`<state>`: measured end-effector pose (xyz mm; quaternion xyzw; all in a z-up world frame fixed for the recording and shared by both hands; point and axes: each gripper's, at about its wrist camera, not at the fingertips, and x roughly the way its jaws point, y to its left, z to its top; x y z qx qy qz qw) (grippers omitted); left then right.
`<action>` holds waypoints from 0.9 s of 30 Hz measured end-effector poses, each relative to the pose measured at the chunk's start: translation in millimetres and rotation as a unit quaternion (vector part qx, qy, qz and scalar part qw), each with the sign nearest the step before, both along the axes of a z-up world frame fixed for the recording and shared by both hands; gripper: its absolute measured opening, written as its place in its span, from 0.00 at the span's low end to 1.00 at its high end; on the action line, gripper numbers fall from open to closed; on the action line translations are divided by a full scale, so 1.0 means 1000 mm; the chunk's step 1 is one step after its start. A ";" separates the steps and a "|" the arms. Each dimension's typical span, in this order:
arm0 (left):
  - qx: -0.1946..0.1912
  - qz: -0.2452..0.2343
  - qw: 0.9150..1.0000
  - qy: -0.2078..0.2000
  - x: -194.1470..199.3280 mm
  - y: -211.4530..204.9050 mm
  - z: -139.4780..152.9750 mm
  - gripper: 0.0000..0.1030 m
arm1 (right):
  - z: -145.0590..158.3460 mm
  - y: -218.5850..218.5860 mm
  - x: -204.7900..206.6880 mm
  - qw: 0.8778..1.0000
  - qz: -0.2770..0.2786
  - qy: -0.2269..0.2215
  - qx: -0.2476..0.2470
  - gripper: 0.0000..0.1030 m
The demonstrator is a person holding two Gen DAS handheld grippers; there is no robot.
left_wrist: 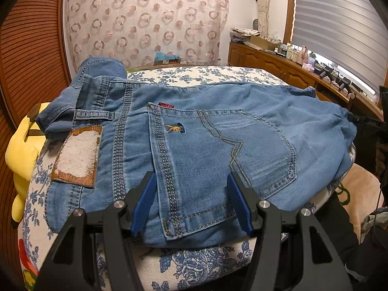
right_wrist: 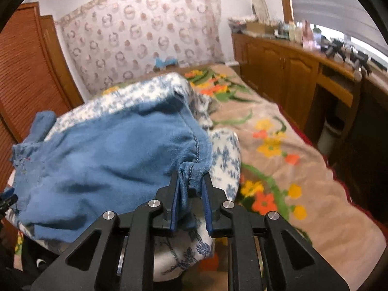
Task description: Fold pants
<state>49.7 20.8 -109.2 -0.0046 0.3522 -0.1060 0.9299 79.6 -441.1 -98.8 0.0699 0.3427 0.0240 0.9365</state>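
A bunched hem of the light-blue denim pants (right_wrist: 116,155) is pinched by the right gripper (right_wrist: 191,194) at lower centre; the left gripper (left_wrist: 191,203) is held wide over the back pocket

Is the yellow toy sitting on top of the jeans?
No, the yellow toy sits beside the jeans, off their left edge, not on them.

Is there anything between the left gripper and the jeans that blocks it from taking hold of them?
Nothing visible. The left gripper is open, its blue pads on both sides of the jeans near the back pocket. Only denim lies between them.
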 end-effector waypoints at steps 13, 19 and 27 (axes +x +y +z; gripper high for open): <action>-0.012 0.004 1.000 -0.021 -0.010 0.008 0.024 0.58 | 0.077 0.060 0.000 0.991 0.099 -0.085 -0.023 0.05; -0.009 0.005 0.999 -0.031 -0.013 0.012 0.036 0.58 | 0.097 0.117 0.004 0.979 0.174 -0.106 -0.030 0.05; -0.011 0.016 0.999 -0.040 -0.022 0.024 0.046 0.58 | 0.114 0.196 0.011 0.958 0.260 -0.119 -0.027 0.05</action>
